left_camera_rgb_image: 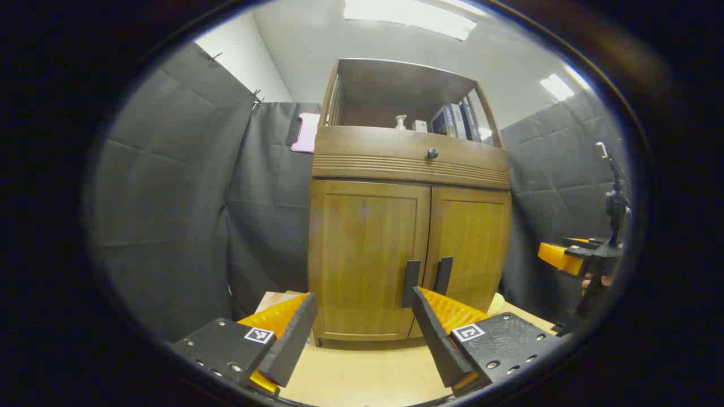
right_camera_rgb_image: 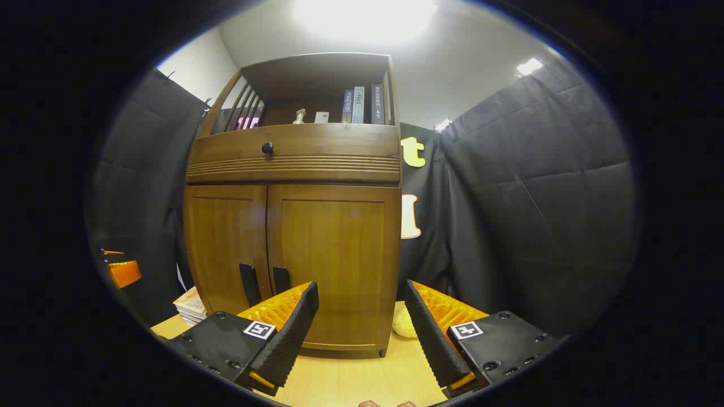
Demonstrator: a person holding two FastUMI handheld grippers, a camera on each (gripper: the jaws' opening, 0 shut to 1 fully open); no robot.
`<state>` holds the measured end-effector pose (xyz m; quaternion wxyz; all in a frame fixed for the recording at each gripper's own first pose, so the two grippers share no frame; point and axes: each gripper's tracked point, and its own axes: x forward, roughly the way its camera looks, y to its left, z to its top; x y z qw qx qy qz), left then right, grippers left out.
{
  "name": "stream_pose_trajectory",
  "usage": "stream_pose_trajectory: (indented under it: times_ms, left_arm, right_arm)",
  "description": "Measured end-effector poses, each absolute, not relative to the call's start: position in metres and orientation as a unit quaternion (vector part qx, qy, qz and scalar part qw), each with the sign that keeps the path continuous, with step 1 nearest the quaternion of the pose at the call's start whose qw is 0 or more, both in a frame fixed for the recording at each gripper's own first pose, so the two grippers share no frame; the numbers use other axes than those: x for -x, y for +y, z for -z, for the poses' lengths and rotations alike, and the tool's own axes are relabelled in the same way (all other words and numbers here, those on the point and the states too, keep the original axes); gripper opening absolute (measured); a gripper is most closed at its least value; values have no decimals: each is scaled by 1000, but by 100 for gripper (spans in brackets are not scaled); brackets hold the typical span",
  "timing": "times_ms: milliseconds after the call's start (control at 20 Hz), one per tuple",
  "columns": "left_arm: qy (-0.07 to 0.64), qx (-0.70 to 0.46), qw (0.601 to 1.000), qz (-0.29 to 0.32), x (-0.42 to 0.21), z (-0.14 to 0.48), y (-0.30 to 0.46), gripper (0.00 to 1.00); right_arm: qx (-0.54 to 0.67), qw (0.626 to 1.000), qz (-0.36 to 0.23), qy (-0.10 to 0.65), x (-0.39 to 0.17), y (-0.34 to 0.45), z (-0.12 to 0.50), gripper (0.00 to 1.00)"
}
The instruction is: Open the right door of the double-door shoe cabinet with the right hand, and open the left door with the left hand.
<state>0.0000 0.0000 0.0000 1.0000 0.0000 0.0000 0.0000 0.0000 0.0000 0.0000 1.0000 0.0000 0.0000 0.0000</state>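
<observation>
Both doors (left_camera_rgb_image: 367,254) closed — left claw (left_camera_rgb_image: 362,322) and right claw (right_camera_rgb_image: 359,319) gape, empty.

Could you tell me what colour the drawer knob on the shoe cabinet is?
Black; the drawer knob shows best in the right gripper view.

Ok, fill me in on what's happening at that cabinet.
A person holds a two-finger tool in each hand, facing a wooden shoe cabinet that stands on a light table. Both doors are shut: the left door and the right door, with their dark handles side by side at the middle. The left tool and right tool are both open, short of the cabinet, touching nothing. Neither door has been pulled yet.
</observation>
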Motion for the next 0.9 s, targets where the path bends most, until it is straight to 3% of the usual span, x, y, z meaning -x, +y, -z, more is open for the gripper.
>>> stream_pose_trajectory:
  times_ms: [900]
  left_arm:
    - [8, -10, 1000, -9, 4, 9, -1, 98]
  right_arm:
    - [-5, 1000, -26, 13, -2, 21, 9, 96]
